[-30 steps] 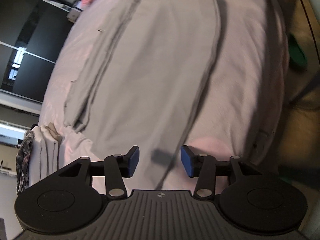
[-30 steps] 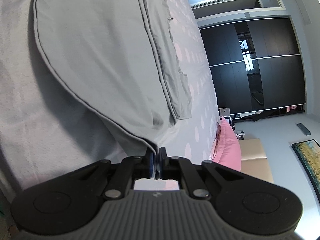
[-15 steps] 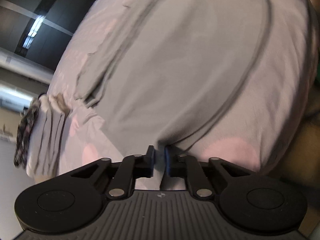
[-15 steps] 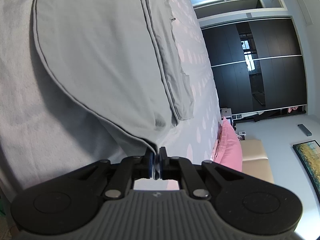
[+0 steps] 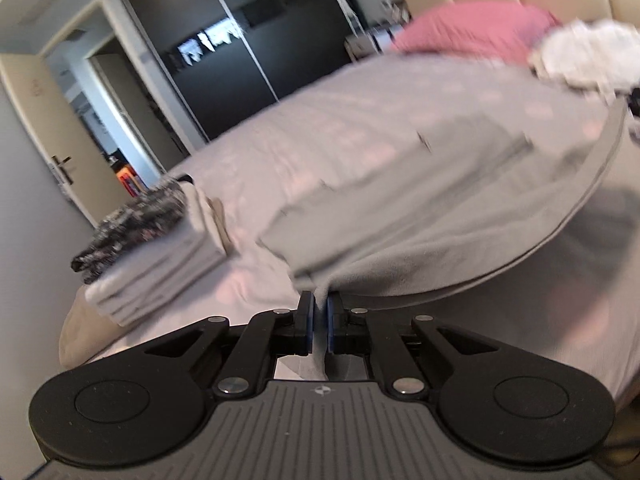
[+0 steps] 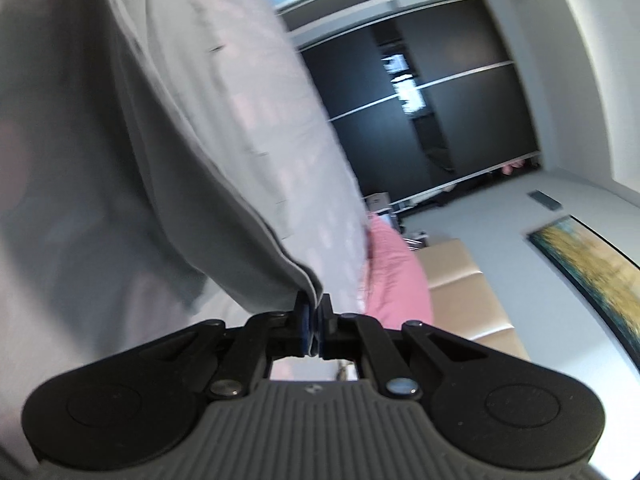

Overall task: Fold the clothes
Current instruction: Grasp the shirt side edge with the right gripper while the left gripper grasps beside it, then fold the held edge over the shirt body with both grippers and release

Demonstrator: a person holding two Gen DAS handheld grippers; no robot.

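A large grey garment (image 5: 440,208) with a dark piped edge lies spread over the bed. My left gripper (image 5: 319,312) is shut on a fold of its near edge, and the cloth rises from the pinch. In the right wrist view the same grey garment (image 6: 132,152) hangs to the left, and my right gripper (image 6: 313,322) is shut on its piped corner. Both views are blurred by motion.
The bed (image 5: 280,152) has a pale dotted cover. A stack of folded clothes (image 5: 160,256) with a dark patterned piece on top sits at its left corner. A pink pillow (image 5: 468,24) and white cloth (image 5: 584,56) lie by the beige headboard. Dark wardrobe doors (image 6: 432,112) stand behind.
My left gripper went from open to shut on the garment's edge, then rose and rolled, so the room now shows. My right gripper stayed shut on the corner and lifted a little.
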